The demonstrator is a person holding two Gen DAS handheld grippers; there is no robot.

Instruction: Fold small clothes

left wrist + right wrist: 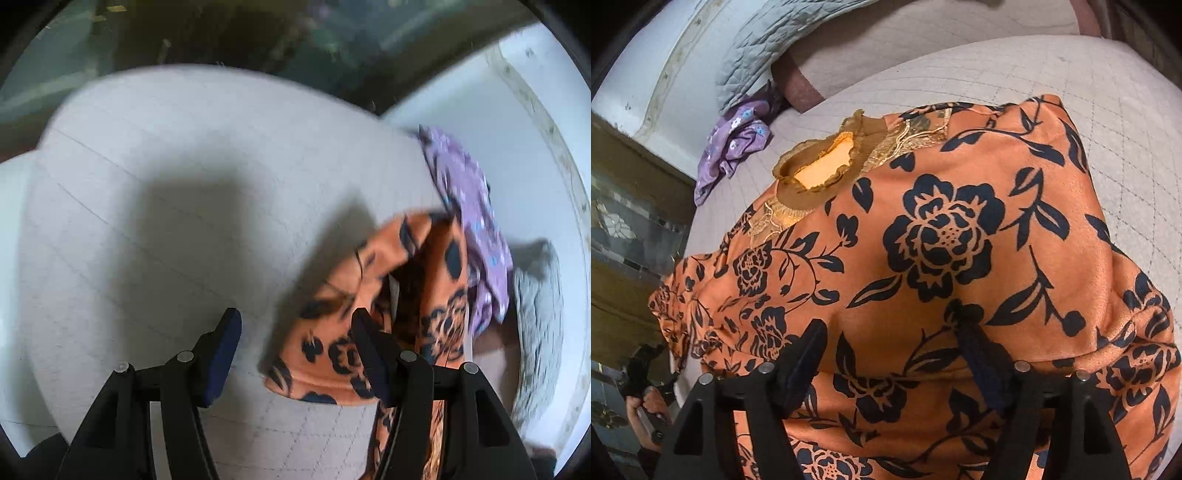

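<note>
Both grippers stood open, gripping nothing: left gripper [295, 347] over the quilted bed [147, 184], orange floral top [332, 332] at three o'clock (blurred); right gripper [890, 354] above that top [942, 229].

Black tongs [295, 350], dark blue pads [225, 354], silver pivot pins

I note both grippers pitched downward: left gripper [295, 339] jaws apart, gripping nothing; right gripper [890, 350] jaws likewise spread wide.
</note>
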